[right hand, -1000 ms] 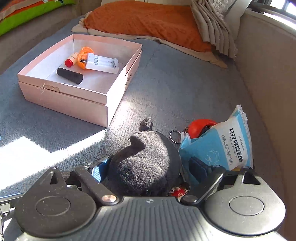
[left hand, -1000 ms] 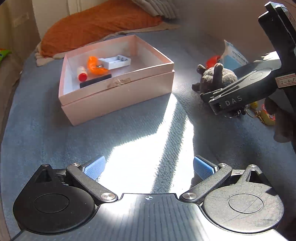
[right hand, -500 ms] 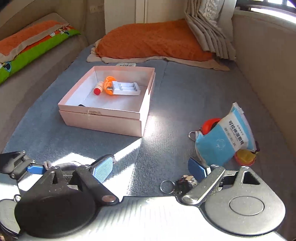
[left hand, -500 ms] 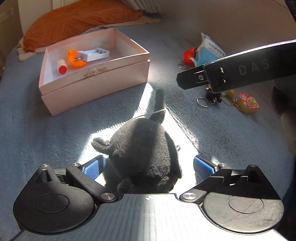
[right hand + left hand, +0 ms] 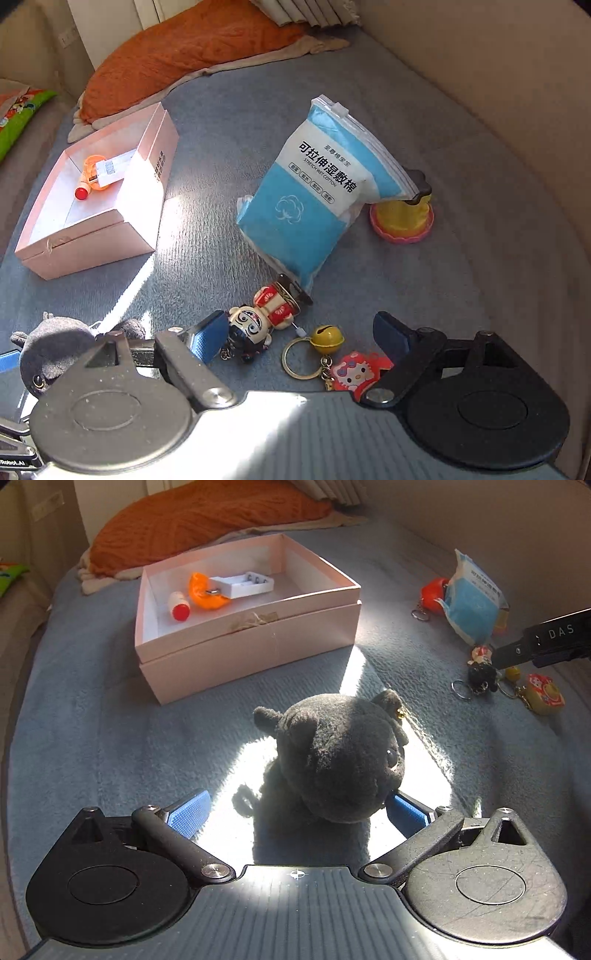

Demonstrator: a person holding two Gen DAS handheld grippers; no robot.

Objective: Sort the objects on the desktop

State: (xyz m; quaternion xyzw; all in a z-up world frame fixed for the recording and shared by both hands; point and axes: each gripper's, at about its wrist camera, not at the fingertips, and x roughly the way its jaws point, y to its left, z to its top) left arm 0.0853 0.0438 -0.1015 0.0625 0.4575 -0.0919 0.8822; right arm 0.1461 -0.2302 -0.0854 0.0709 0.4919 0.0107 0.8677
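A grey-blue blanket (image 5: 92, 746) covers the bed, crossed by a strip of sunlight. My left hand-held gripper (image 5: 295, 808) stands wide open with the grey plush toy (image 5: 340, 760) between its blue pads; the far pad sits right against the plush, the near one is clear of it. My right hand-held gripper (image 5: 299, 332) has its jaws closing slightly yet wide apart, gripping nothing; a doll keychain (image 5: 258, 321), a yellow bell (image 5: 327, 338) and a pink charm (image 5: 354, 371) lie on the blanket between them. Beyond is the blue cotton-pad pouch (image 5: 325, 199), leaning on a yellow toy (image 5: 402, 218). The pink box (image 5: 243, 627) sits further off, holding an orange piece (image 5: 203, 594), a white battery holder (image 5: 243, 585) and a red-capped tube (image 5: 179, 605).
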